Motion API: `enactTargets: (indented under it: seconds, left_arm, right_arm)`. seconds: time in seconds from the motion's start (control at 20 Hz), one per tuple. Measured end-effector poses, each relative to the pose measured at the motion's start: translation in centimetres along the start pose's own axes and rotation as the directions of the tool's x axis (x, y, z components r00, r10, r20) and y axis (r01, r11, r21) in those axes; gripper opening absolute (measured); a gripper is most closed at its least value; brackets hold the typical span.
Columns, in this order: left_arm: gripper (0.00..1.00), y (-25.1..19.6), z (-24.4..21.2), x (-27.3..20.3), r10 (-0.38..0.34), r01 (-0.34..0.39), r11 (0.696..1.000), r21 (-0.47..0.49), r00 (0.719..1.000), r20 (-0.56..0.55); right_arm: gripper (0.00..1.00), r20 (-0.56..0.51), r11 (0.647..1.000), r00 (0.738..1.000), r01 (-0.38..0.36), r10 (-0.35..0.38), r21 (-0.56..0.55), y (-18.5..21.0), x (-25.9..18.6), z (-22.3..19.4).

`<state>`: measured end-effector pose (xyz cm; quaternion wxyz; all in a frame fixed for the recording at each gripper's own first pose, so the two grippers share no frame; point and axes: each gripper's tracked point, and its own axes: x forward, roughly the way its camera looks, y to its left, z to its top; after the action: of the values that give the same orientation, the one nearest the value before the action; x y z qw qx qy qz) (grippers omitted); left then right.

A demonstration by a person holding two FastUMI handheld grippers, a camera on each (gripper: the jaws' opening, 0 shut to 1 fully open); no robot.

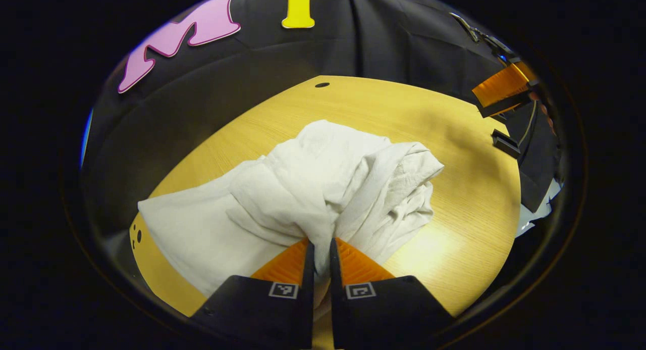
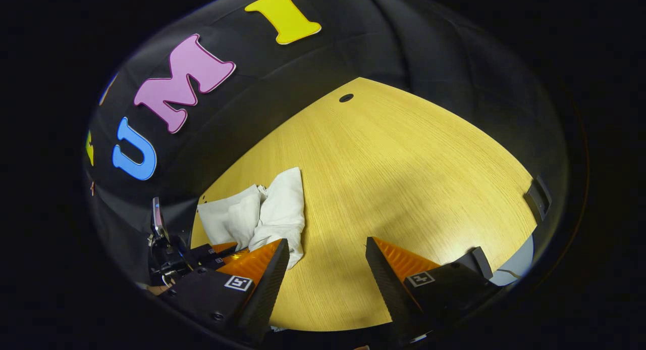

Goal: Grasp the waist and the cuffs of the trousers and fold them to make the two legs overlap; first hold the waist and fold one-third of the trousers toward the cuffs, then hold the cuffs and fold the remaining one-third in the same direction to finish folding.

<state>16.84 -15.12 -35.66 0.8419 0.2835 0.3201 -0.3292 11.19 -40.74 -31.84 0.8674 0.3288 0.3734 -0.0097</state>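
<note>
White trousers (image 1: 313,188) lie bunched and crumpled on the wooden table (image 1: 454,138). My left gripper (image 1: 322,246) is shut on a fold of the trousers at their near edge, cloth pinched between both fingers. In the right gripper view the trousers (image 2: 272,213) show as a small heap at the left of the table (image 2: 393,178), with the left gripper (image 2: 217,249) beside them. My right gripper (image 2: 327,249) stands open above bare table, to the right of the heap, nothing between its fingers. In the left gripper view the right gripper (image 1: 504,95) shows at the far right.
A small dark hole (image 1: 322,85) marks the table's far side near the black cloth wall. The table's right edge (image 2: 535,198) has a dark clamp-like piece. Wide bare tabletop stretches right of the trousers.
</note>
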Motion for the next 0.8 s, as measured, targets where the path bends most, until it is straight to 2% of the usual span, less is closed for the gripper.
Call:
enactTargets:
  seconds: [0.05,0.15,0.2,0.3,0.4,0.55,0.65,0.8]
  left_arm:
    - [0.32,0.0,0.2,-0.2,0.000,0.000,1.000,0.001,1.000,0.003]
    - [0.48,0.0,0.5,-1.4,0.012,-0.012,1.000,0.003,1.000,0.009]
    - [0.54,0.0,0.8,-2.1,0.016,-0.016,1.000,0.003,1.000,0.017]
    - [0.61,0.2,1.5,-3.7,0.035,-0.034,0.999,-0.008,0.998,0.050]
    - [0.59,0.5,2.4,-5.7,0.057,-0.054,0.998,-0.034,0.995,0.086]
    - [0.61,2.0,4.0,-9.0,0.113,-0.099,0.990,-0.104,0.983,0.147]
    - [0.61,3.3,5.1,-11.2,0.159,-0.129,0.977,-0.167,0.970,0.183]
    - [0.61,6.2,6.7,-14.4,0.242,-0.173,0.943,-0.285,0.942,0.230]
  right_arm:
    - [0.94,0.003,1.000,1.000,0.000,0.001,-0.008,0.1,-0.2,0.1]
    - [0.94,0.023,1.000,1.000,0.005,-0.005,-0.015,0.1,-1.1,0.7]
    - [0.94,0.036,1.000,0.999,0.006,-0.006,-0.012,0.1,-1.7,1.0]
    - [0.94,0.066,1.000,0.998,0.013,-0.012,-0.006,0.1,-2.7,1.4]
    - [0.94,0.087,1.000,0.996,0.015,-0.015,-0.003,0.5,-3.8,1.5]
    - [0.94,0.098,0.999,0.995,0.004,0.000,-0.041,2.3,-4.9,1.1]
    - [0.94,0.107,0.997,0.994,-0.026,0.033,-0.066,4.7,-5.2,1.4]
    - [0.94,0.118,0.990,0.987,-0.095,0.107,-0.106,9.1,-5.0,2.4]
